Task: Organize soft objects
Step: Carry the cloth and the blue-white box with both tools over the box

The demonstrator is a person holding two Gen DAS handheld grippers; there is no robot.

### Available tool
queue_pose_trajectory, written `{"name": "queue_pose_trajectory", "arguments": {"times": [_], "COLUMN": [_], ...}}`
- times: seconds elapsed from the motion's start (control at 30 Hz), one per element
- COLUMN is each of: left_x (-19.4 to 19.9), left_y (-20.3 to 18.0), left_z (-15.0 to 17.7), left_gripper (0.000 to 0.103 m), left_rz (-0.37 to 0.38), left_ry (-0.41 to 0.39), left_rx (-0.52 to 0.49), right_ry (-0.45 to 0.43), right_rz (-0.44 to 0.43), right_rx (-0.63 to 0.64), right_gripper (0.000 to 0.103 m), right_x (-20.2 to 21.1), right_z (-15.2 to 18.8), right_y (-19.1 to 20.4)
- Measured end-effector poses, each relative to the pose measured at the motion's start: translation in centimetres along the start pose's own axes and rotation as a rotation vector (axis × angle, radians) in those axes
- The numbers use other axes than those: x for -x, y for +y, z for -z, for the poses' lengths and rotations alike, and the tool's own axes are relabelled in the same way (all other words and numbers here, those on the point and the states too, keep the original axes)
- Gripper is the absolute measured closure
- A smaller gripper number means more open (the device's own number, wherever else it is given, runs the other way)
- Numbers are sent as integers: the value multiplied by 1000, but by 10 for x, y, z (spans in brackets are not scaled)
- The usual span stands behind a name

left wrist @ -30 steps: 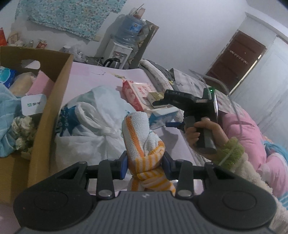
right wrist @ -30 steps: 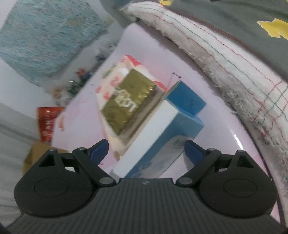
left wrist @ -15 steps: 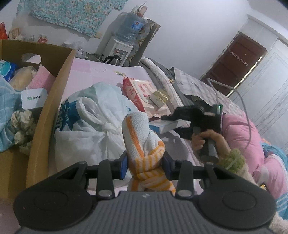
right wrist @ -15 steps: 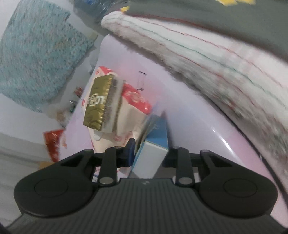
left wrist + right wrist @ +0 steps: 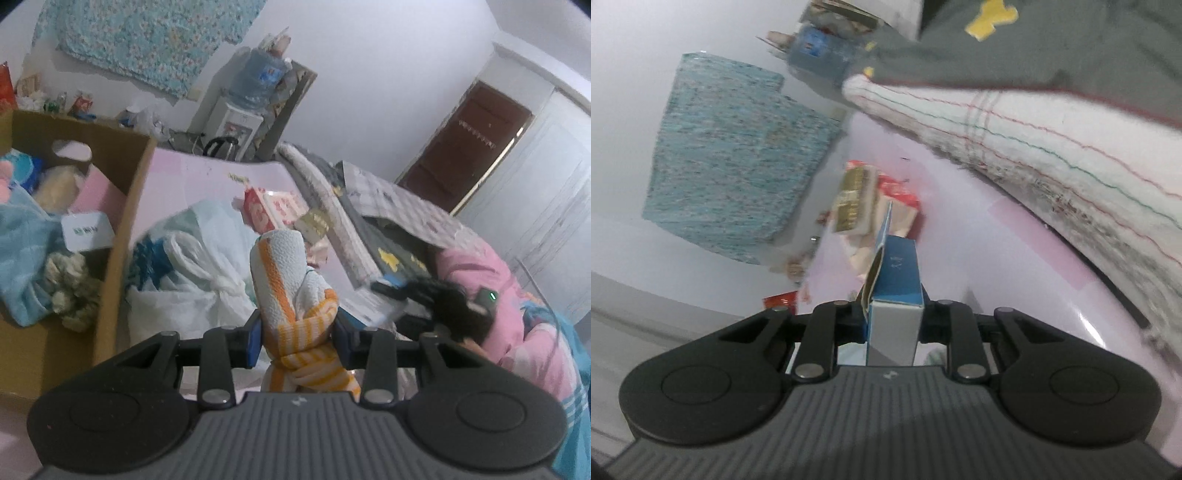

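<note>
Left gripper (image 5: 297, 338) pinches the knotted towel (image 5: 295, 295); only the right view shows the right gripper (image 5: 894, 323) just closing, fingers clamping the blue box (image 5: 895, 280).

A knotted white-and-orange towel (image 5: 295, 295) stands upright; a blue-and-white box (image 5: 895, 295) juts forward, edge-on.

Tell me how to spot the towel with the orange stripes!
Find the big cardboard box on the pink bed. Right of it sits a tied white plastic bag, and in front of the bag the left gripper squeezes the towel. It is the only knotted white roll with orange and yellow stripes.
</note>
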State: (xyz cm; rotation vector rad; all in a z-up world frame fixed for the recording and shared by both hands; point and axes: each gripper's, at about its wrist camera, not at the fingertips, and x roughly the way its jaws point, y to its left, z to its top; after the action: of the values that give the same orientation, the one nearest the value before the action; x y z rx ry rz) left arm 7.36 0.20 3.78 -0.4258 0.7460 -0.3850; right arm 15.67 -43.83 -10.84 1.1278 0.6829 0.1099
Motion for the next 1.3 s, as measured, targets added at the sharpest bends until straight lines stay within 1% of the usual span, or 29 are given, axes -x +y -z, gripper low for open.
{"name": "queue_pose_trajectory", "arguments": {"times": [0.1, 0.2, 0.33, 0.43, 0.53, 0.6, 0.67, 0.73, 0.8, 0.87, 0.93, 1.0, 1.13, 1.2, 1.3], "left_x": [20, 42, 74, 94, 104, 105, 104, 101, 95, 90, 86, 85, 84, 80, 73], "left_y": [7, 20, 43, 63, 83, 97, 114, 133, 152, 169, 184, 196, 203, 203, 207], "left_z": [-7, -16, -28, -37, -41, -43, -44, -44, -45, -45, -45, -45, -50, -53, -57], "left_gripper": [63, 63, 63, 63, 63, 63, 63, 63, 63, 63, 63, 63, 63, 63, 63], "left_rz": [-9, -34, -118, -172, -220, -246, -271, -301, -333, -362, -398, -417, -438, -473, -494], "left_ry": [-37, -73, -134, -157, -154, -145, -129, -108, -81, -50, -31, -21, -10, -3, 19], "left_rx": [8, 18, 31, 49, 62, 72, 82, 102, 108, 114, 115, 115, 92, 61, 45], "right_ry": [-7, 8, 52, 119, 212, 284, 359, 441, 503, 566, 628, 681, 792, 843, 893], "right_rz": [-42, -88, -173, -247, -308, -334, -343, -344, -333, -308, -281, -250, -172, -134, -93], "right_rx": [34, 77, 164, 222, 275, 312, 345, 369, 402, 447, 488, 546, 663, 681, 688], "right_gripper": [83, 83, 83, 83, 83, 83, 83, 83, 83, 83, 83, 83, 83, 83, 83], "right_x": [27, 45, 62, 53, 36, 18, -5, -29, -48, -70, -89, -108, -144, -160, -181], "right_z": [10, 21, 46, 68, 97, 118, 141, 167, 190, 215, 238, 255, 284, 298, 307], "right_y": [18, 41, 84, 126, 165, 191, 214, 234, 249, 264, 276, 288, 307, 308, 307]}}
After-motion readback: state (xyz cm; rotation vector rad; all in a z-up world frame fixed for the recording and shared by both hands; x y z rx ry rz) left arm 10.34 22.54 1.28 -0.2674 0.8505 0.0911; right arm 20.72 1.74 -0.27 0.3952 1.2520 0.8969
